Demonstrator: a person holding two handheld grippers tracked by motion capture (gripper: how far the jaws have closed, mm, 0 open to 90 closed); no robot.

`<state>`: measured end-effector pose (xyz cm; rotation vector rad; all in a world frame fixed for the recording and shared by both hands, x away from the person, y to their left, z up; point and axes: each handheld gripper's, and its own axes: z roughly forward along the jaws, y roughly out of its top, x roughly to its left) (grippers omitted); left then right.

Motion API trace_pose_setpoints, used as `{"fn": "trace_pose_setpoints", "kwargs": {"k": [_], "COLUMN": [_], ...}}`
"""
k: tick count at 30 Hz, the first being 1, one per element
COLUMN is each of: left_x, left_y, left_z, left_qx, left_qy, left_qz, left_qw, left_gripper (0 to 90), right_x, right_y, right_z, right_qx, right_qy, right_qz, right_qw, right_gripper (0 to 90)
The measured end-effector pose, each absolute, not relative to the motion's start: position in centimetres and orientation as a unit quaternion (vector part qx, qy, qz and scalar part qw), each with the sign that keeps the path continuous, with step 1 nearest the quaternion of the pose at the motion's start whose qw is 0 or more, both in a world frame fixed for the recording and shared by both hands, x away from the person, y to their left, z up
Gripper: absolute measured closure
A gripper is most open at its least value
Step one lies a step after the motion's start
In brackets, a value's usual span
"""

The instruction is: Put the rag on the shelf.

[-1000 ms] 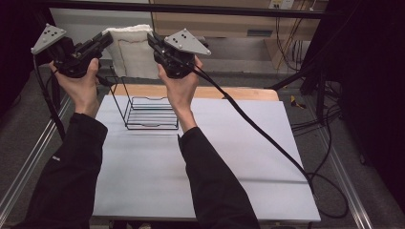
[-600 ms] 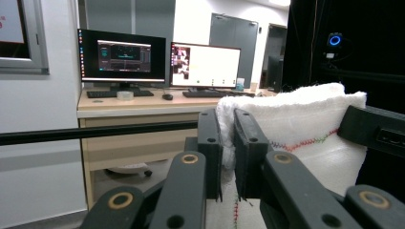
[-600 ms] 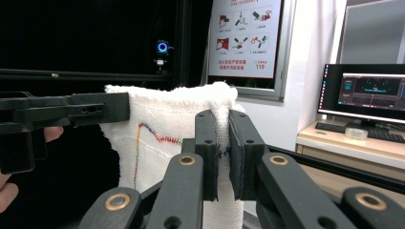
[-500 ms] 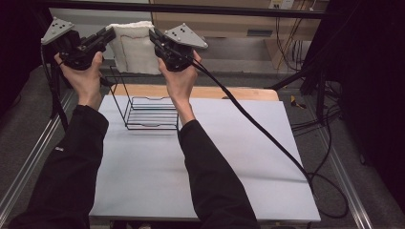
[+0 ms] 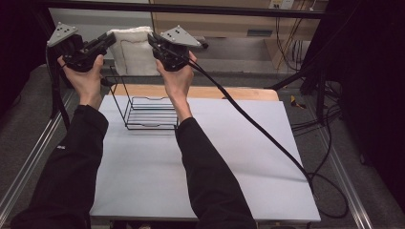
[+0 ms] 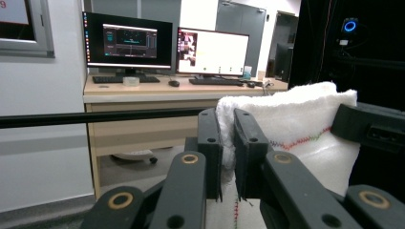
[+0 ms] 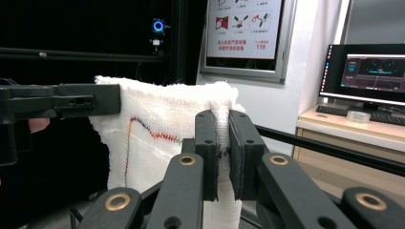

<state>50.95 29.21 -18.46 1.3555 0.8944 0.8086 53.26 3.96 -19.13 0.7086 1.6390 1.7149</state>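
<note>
- The left gripper point(image 5: 106, 42) is held up in the air in the person's left hand point(image 5: 86, 78); its jaws are clamped on the upper corner of a white towel point(image 5: 133, 50).
- In the left gripper view, the left gripper point(image 6: 228, 143) has the cloth edge pinched between its two black jaws, and the rest of the white towel point(image 6: 305, 129) spreads away to the right of them, with a line of coloured stitching across it.
- The right gripper point(image 5: 154, 44), in the person's right hand point(image 5: 175, 81), is closed on the towel's other upper corner.
- In the right gripper view, the right gripper point(image 7: 220, 148) squeezes a folded white edge between its jaws; the white towel point(image 7: 157, 138) hangs to the left of them, reaching to the other gripper farther off.
- The towel hangs stretched between the two grippers.
- A black wire rack point(image 5: 148, 112) stands on the white table point(image 5: 224, 157), below both grippers and nearer the person than the towel.
</note>
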Motion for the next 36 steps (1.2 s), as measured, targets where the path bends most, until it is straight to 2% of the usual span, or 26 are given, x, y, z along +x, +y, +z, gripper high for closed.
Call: {"fn": "trace_pose_setpoints", "kwargs": {"k": [24, 36], "left_x": [49.3, 48.1], "left_y": [29.8, 30.0], "left_z": [-22.7, -23.1], "left_qx": [0.61, 0.619], "left_qy": [0.393, 0.377], "left_qz": [0.329, 0.319], "left_qw": [0.605, 0.611], "left_gripper": [82.8, 82.4], "right_x": [51.6, 50.1], "right_y": [4.0, 3.4], "right_z": [-22.0, -22.9], "right_qx": [0.272, 0.252], "right_qy": [0.665, 0.669], "right_qz": [0.622, 0.627], "right_qw": [0.31, 0.309], "right_gripper": [83.2, 82.6]}}
